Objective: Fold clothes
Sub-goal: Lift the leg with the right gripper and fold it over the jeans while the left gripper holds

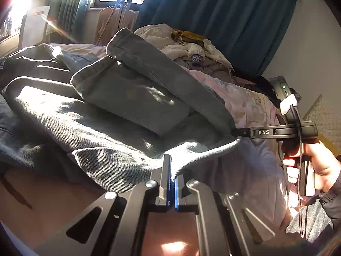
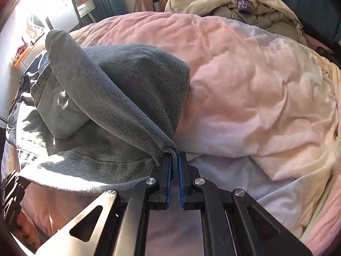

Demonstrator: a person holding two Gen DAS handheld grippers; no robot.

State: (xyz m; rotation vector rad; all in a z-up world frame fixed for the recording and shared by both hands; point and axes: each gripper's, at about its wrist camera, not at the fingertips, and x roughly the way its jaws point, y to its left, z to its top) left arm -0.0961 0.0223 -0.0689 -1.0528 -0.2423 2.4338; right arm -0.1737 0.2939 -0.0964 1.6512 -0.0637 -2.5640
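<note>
Grey-green jeans [image 1: 132,98] lie partly folded on the bed, one leg doubled over the rest. My left gripper [image 1: 172,179] is shut on a sunlit edge of the jeans near the bed's front. In the left wrist view the right gripper [image 1: 236,132] comes in from the right, held by a hand [image 1: 319,168], and pinches the fold of the jeans. The right wrist view shows the jeans [image 2: 119,98] bunched into a point between the blue pads of my right gripper [image 2: 174,160], which is shut on the cloth.
A pink-and-white duvet [image 2: 255,85] covers the bed. A heap of cream and yellow clothes [image 2: 234,2] lies at the far end, by blue curtains [image 1: 223,17]. More dark denim [image 1: 19,140] lies left of the jeans. A brown box [image 1: 42,196] sits below them.
</note>
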